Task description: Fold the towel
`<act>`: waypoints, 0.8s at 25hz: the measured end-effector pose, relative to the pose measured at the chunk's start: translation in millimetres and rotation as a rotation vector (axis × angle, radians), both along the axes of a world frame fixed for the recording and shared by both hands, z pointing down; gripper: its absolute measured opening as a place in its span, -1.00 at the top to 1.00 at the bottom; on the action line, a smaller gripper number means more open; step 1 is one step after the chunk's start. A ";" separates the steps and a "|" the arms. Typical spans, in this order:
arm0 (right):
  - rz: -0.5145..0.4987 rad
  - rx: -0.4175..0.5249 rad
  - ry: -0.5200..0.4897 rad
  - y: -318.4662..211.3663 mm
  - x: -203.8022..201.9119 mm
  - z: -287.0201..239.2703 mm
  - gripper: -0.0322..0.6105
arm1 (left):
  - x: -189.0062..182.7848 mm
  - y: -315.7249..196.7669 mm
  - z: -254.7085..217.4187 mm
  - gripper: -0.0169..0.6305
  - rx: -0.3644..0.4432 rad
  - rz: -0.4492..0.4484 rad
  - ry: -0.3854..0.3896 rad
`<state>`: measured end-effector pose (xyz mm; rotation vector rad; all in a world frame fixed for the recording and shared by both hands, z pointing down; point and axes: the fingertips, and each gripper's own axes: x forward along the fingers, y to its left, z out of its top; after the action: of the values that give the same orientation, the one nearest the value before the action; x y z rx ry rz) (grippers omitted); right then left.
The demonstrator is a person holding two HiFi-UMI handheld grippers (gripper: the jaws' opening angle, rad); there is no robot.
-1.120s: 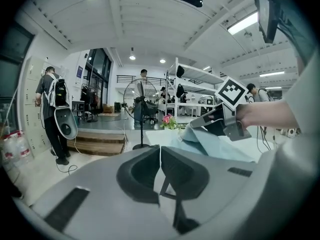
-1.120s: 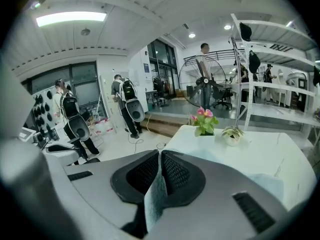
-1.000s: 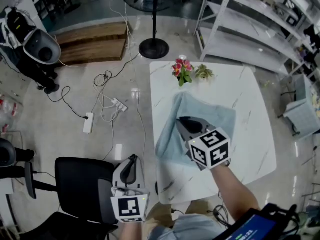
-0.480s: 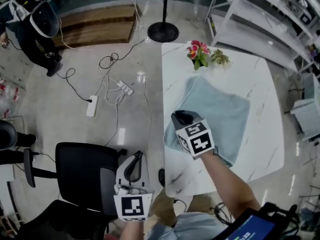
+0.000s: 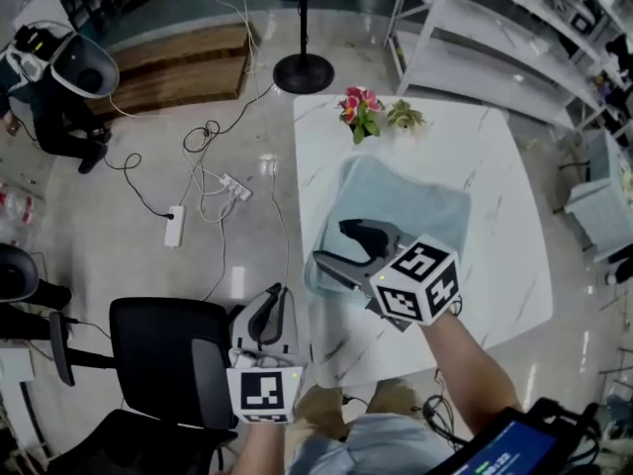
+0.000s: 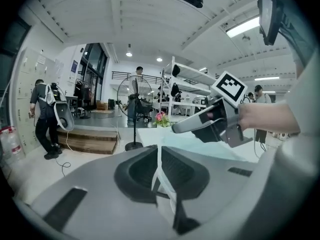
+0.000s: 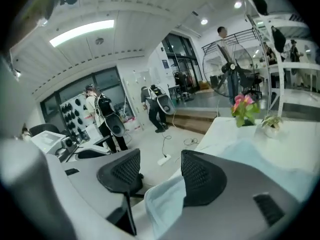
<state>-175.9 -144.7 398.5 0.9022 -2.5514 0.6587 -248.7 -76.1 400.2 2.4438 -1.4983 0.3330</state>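
The right gripper (image 5: pixel 336 246) has just opened its jaws wide, releasing the pale blue towel (image 5: pixel 407 202). The towel's near edge lies loose between them on the marble table (image 5: pixel 495 265), so this fold looks laid. The left gripper (image 5: pixel 277 298) hangs closed and empty beside the table.

table (image 5: pixel 499 201): we see a white marble top.
towel (image 5: pixel 406 198): light blue, from centre to our 8 o'clock edge.
flowers (image 5: pixel 358 109): 11 o'clock.
plant (image 5: pixel 403 117): 12 o'clock, just beside them.

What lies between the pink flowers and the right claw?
The light blue towel, in the head view. The right claw has just opened its jaws, the towel's edge between them.
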 end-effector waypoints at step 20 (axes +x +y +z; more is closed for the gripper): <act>0.253 -0.018 0.339 161.1 200.9 90.4 0.23 | 65.1 -38.1 90.5 0.69 -0.192 0.097 -0.167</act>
<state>24.9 16.3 488.9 1.2280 -2.1508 0.5422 -183.6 -114.2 490.7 2.3887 -1.3424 0.6826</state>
